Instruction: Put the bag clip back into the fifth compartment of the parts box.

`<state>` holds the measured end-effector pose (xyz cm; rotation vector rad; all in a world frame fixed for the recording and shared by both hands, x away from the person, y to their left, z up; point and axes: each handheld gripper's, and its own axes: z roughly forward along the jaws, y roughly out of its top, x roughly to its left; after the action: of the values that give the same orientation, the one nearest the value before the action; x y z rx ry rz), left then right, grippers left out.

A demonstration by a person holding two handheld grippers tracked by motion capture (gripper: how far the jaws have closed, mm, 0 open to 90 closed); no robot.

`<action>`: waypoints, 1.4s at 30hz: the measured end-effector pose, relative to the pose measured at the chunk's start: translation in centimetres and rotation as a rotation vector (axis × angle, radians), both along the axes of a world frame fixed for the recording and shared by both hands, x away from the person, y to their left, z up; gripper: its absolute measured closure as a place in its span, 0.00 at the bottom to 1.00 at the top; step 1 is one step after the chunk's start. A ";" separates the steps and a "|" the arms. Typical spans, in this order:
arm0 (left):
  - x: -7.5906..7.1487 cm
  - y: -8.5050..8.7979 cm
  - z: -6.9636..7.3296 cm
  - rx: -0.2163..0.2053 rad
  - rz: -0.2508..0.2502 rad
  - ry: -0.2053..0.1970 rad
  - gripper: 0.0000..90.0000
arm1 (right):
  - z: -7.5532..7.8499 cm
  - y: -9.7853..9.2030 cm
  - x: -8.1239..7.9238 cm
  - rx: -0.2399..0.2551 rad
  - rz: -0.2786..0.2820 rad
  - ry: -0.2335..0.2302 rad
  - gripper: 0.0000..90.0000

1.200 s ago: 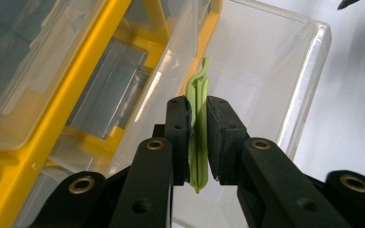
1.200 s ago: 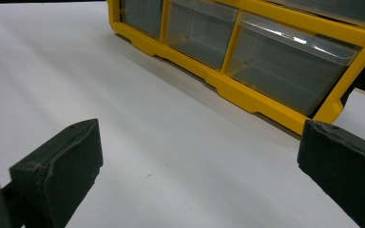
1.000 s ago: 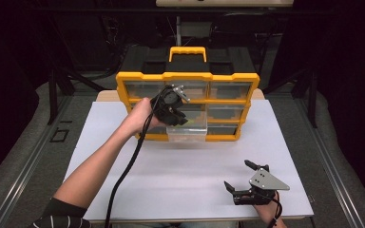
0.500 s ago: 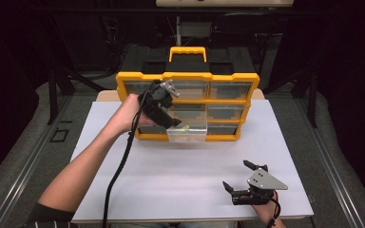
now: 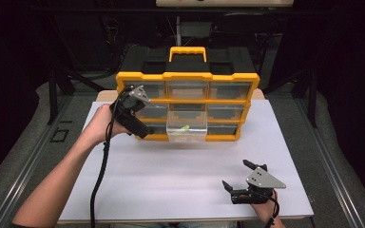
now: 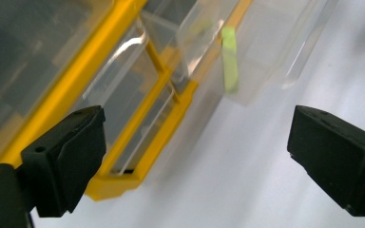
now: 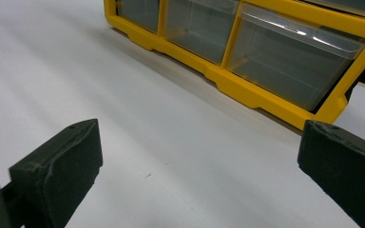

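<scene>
Lying in the pulled-out clear drawer (image 5: 187, 130) at the organizer's (image 5: 187, 76) bottom row, by the table's (image 5: 180, 190) far edge, the green piece (image 6: 229, 59) looks delivered. Left gripper (image 5: 145, 127), jaws just opened wide and empty, hangs beside it; closing the drawer likely follows. Right gripper (image 5: 240, 183) rests wide near the front-right corner.

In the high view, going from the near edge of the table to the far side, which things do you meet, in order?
Right tool, open, resting on the white table → left tool, open → pulled-out clear drawer with a small green item inside → yellow organizer → its handle.
</scene>
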<state>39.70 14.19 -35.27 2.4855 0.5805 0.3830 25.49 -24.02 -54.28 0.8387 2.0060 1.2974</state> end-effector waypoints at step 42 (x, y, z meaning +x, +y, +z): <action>-4.7 7.6 -14.4 -0.169 0.225 0.032 0.00 | -0.1 0.2 0.0 -0.012 0.001 0.013 0.00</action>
<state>35.02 21.82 -49.69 2.2757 0.8729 0.3638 25.51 -23.79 -54.39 0.8430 2.0223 1.2819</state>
